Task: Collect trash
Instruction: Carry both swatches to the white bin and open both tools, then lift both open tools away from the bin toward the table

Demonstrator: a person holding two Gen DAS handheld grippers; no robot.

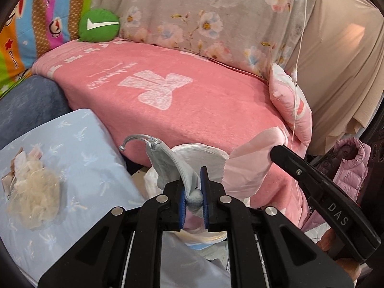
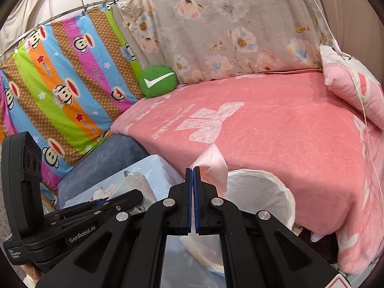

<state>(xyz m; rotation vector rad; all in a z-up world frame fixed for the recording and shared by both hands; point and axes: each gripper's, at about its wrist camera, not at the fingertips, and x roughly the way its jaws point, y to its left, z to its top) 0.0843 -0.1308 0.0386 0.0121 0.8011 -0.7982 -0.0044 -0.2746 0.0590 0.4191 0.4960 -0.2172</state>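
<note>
Two grippers hold trash above the white-lined bin (image 2: 264,192): left gripper (image 1: 194,189) clamps a grey mask (image 1: 168,158) (cord dangling), right gripper (image 2: 193,182) pinches pink fabric (image 2: 213,165).

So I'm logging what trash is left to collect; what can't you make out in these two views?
- Bin contents: right wrist view, hidden by its rim and the right gripper.
- Crumpled pile on the blue cushion: left wrist view, too indistinct to identify.
- Gray item's lower end: hidden inside the left gripper.
</note>
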